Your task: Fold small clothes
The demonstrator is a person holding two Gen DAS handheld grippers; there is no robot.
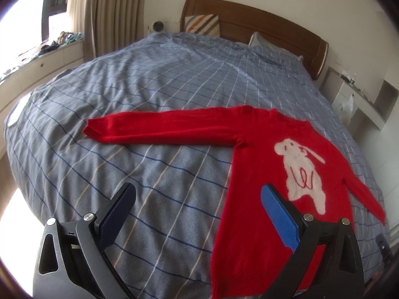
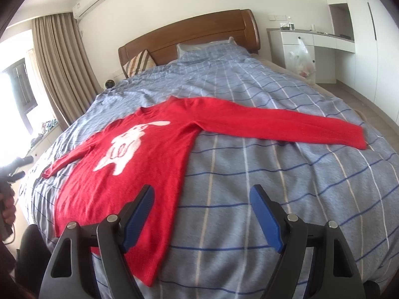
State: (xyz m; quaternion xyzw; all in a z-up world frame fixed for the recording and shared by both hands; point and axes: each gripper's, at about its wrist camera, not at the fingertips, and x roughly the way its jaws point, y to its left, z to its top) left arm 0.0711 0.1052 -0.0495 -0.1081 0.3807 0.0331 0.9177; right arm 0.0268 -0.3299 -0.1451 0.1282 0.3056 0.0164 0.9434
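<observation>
A small red sweater (image 1: 256,174) with a white rabbit on its chest lies flat on the bed, both sleeves spread out sideways. In the left wrist view its body is at the right and one long sleeve (image 1: 159,128) reaches left. My left gripper (image 1: 197,199) hovers open above the sweater's left side edge, nothing between its blue pads. In the right wrist view the sweater (image 2: 139,164) fills the left half and its other sleeve (image 2: 286,124) stretches right. My right gripper (image 2: 202,201) stands open over the sweater's right side edge, holding nothing.
The bed (image 1: 154,79) wears a blue-grey checked cover, with pillows (image 2: 139,64) against a wooden headboard (image 2: 194,35). A white desk with a plastic bag (image 2: 303,59) stands to the right of the bed, curtains (image 1: 109,12) and a window ledge to the left. A hand (image 2: 7,206) shows at the left edge.
</observation>
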